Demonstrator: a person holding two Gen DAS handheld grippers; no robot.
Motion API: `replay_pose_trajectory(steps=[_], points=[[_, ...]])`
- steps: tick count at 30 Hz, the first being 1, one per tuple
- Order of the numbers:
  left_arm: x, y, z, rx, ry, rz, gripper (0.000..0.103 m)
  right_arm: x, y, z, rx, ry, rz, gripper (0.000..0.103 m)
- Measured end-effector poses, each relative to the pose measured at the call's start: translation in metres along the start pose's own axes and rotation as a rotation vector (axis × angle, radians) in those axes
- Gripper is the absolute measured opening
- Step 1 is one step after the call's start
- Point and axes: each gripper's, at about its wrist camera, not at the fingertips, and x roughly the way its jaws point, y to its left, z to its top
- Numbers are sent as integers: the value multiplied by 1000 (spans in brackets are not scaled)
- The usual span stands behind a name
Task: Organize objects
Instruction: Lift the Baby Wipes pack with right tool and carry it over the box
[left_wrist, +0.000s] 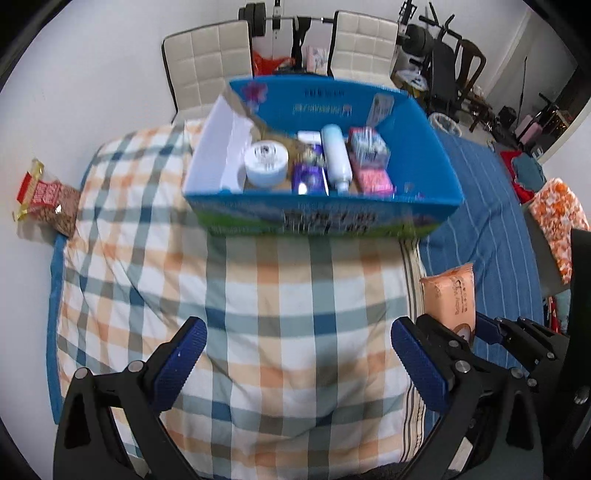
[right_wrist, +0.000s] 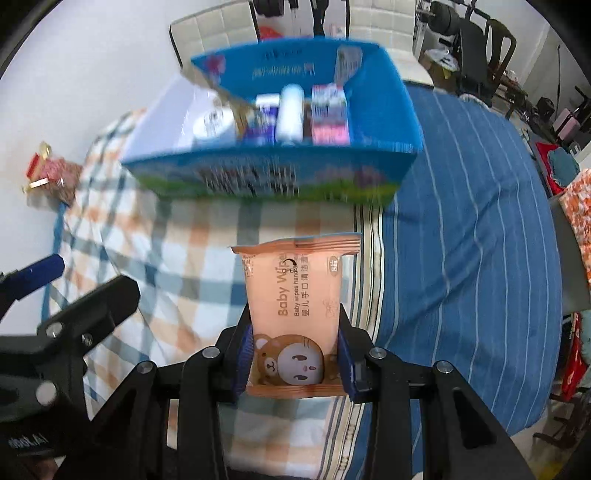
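The right tool (right_wrist: 295, 363) was clamped on the lower end of a soft baby wipes pack (right_wrist: 295, 295), held above the checked blanket (right_wrist: 177, 258). The left tool (left_wrist: 295, 354) stood wide and empty. The pack was pinched low and could sag or slip from the pads. The blue box (right_wrist: 277, 177) ahead looked crowded, so the pack might catch its near wall.

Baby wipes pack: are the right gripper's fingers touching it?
Touching. The right wrist view shows both blue pads pressed flat against the sides of the baby wipes pack, no gap on either side of the right gripper.
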Motion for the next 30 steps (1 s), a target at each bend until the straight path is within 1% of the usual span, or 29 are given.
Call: replay_pose_trajectory(steps=[5, 8, 13, 16, 19, 22, 26, 30], points=[[-7, 10, 30, -34, -29, -16, 102, -10, 4, 38, -16, -58, 0, 40], [-7, 13, 47, -40, -57, 1, 102, -17, 5, 58, -22, -82, 0, 41], [1, 18, 71, -54, -68, 14, 102, -16, 3, 85, -29, -113, -10, 41], [8, 18, 81, -46, -73, 41, 102, -11, 0, 99, -28, -126, -15, 41], [20, 20, 94, -55, -68, 35, 102, -3, -4, 117, -21, -134, -21, 41], [35, 21, 106, -46, -56, 48, 102, 8, -8, 135, -12, -140, -28, 41], [60, 23, 121, -52, -15, 40, 102, 30, -15, 158, 1, -129, -26, 41], [86, 29, 132, -70, 28, 33, 102, 61, -19, 181, 7, -108, -23, 41]])
